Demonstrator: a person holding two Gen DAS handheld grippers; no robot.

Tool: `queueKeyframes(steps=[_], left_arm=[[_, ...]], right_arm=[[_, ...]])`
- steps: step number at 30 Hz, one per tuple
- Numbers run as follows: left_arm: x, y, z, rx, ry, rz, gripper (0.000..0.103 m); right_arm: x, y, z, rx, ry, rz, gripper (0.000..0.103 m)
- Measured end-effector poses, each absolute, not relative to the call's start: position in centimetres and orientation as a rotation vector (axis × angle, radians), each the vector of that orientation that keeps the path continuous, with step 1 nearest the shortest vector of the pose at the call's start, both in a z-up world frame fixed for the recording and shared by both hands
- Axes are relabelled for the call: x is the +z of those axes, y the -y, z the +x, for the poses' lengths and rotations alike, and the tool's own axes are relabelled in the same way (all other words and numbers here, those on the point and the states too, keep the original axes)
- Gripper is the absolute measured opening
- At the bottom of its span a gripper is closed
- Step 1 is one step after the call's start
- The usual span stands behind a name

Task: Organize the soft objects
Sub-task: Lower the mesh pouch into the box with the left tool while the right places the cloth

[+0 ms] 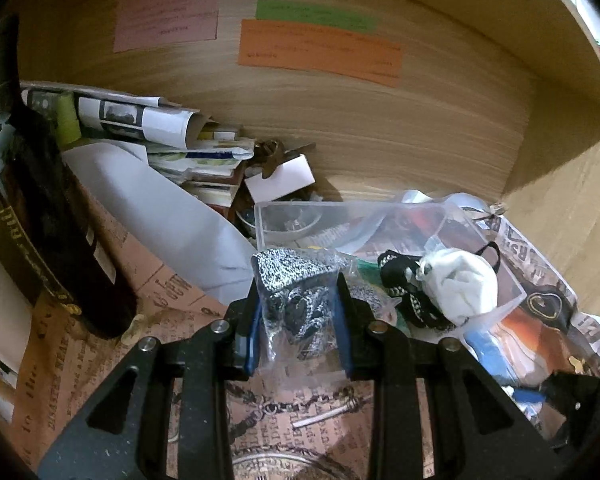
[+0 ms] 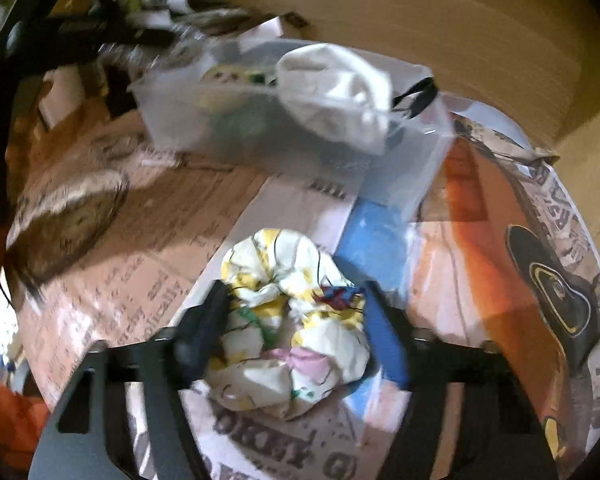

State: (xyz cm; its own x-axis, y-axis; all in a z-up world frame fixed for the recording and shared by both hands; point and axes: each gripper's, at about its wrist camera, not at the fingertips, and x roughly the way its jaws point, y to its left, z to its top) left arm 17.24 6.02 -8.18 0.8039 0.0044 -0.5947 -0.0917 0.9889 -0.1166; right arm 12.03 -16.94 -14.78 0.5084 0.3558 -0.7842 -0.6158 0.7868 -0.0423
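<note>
My left gripper (image 1: pixel 298 292) is shut on a clear plastic bag of black-and-white speckled fabric (image 1: pixel 296 300), held just above the newspaper-covered table in front of a clear plastic bin (image 1: pixel 276 216). A white rolled cloth (image 1: pixel 460 280) and a black patterned strap (image 1: pixel 404 292) lie at the bin's near right edge. In the right wrist view my right gripper (image 2: pixel 294 304) is shut on a crumpled white cloth with yellow, pink and red print (image 2: pixel 292 320), near the table. The bin (image 2: pixel 400 176) sits beyond it with the white cloth (image 2: pixel 340 92) on top.
A dark wine bottle (image 1: pixel 44 208) lies at the left on newsprint. Rolled papers and stacked booklets (image 1: pixel 180 140) crowd the back left, with a white card (image 1: pixel 280 178) nearby. A wooden wall with coloured notes (image 1: pixel 320 48) closes the back and right.
</note>
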Motion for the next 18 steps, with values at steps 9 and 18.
queueKeyframes(steps=[9,18], left_arm=[[-7.4,-5.3,18.7,0.051,-0.629,-0.117,0.030],[-7.5,-3.8,20.4,0.049,-0.633,-0.053,0.030]], right_arm=[[-13.3,16.6,12.1,0.591,-0.787,-0.294,0.012],[-6.2,16.3,14.3,0.587,-0.556,-0.190,0.012]])
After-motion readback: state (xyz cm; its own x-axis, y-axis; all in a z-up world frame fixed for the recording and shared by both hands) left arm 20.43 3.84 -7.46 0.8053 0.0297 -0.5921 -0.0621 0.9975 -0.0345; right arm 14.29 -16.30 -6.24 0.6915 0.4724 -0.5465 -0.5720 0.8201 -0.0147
